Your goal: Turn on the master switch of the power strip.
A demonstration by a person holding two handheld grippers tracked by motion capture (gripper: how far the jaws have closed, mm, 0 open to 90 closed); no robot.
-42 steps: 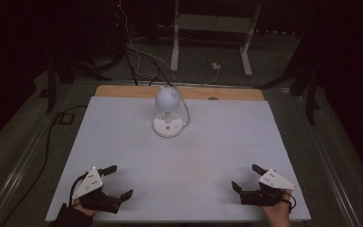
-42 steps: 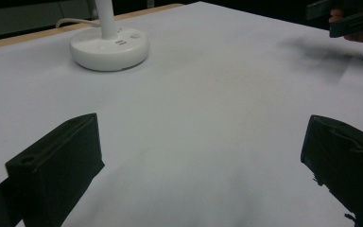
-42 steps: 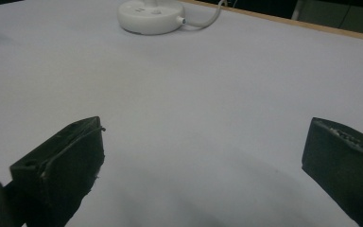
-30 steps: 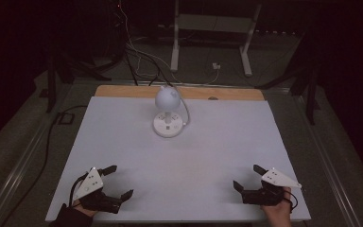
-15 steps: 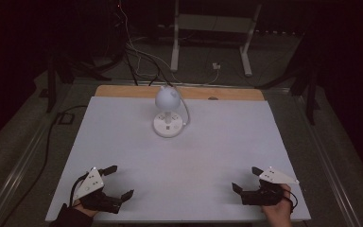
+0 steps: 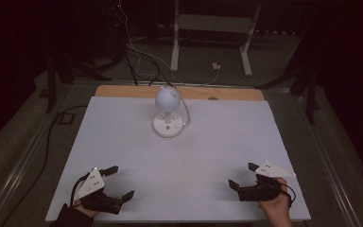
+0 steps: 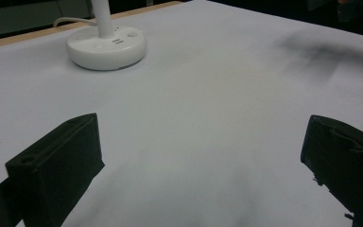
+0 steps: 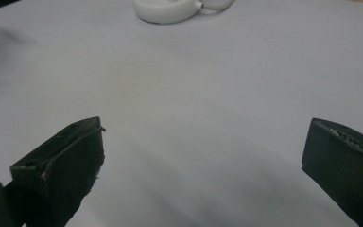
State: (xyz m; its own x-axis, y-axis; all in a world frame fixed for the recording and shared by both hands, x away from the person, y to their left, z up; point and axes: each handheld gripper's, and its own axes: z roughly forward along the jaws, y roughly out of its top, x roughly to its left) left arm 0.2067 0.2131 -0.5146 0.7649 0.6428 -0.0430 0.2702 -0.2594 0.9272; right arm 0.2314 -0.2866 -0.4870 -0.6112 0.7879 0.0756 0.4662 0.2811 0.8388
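**Two hand-held grippers wait at the near edge, lamp far across the bench**

Two tools, one in each of your hands, sit low over the white bench near its front edge, well apart from each other. Your left hand-held gripper rests at the near left corner, its black jaws spread wide with nothing between them; in the left gripper view the same hand-held gripper frames bare white surface. Your right hand-held gripper lies at the near right, held by your hand, and its jaws are likewise parted and empty, as the right gripper view confirms.

A small white desk lamp stands upright toward the far middle of the bench, well away from both tools. Its round base sits flat on the surface, with buttons on top and a thin stem rising from it; the rounded head hangs over the base in the high view. A white cord loops out from the base on its right side. A strip of bare wood shows along the far edge of the bench, and dark cables trail across the floor beyond.
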